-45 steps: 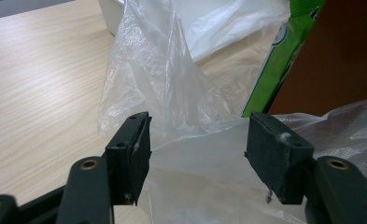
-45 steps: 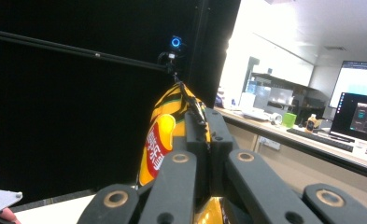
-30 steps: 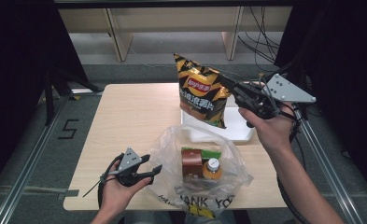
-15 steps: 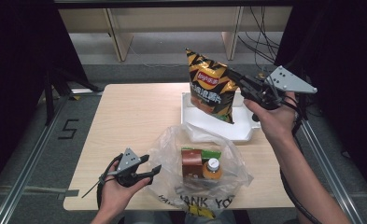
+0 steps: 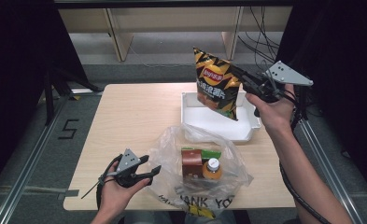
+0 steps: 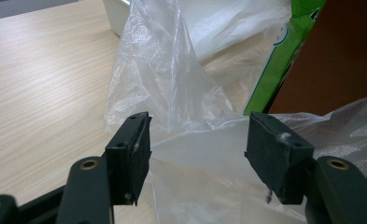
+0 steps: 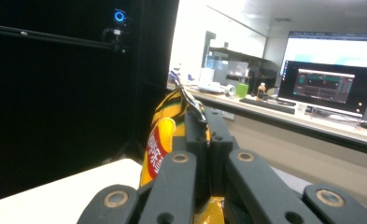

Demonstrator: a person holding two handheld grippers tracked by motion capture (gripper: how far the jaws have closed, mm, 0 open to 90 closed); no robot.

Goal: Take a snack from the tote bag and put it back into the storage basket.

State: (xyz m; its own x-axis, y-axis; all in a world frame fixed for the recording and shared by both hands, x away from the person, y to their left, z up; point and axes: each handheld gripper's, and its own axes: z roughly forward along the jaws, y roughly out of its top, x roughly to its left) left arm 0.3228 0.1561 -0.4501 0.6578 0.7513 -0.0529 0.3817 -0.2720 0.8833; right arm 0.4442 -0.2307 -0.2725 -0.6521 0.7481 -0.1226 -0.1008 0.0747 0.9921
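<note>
The right gripper [image 5: 241, 80] is clamped on the side seam of the chip bag [image 5: 216, 81] (yellow and black), holding it in the air above the white tray [image 5: 218, 122] at the table's 2 o'clock. At 7 o'clock the left gripper [image 5: 148, 166] rests with jaws wide, the clear plastic bag [image 6: 181, 93] between them but not pinched. A bottle [image 5: 211, 169] and box [image 5: 191, 161] lie in that bag.
</note>
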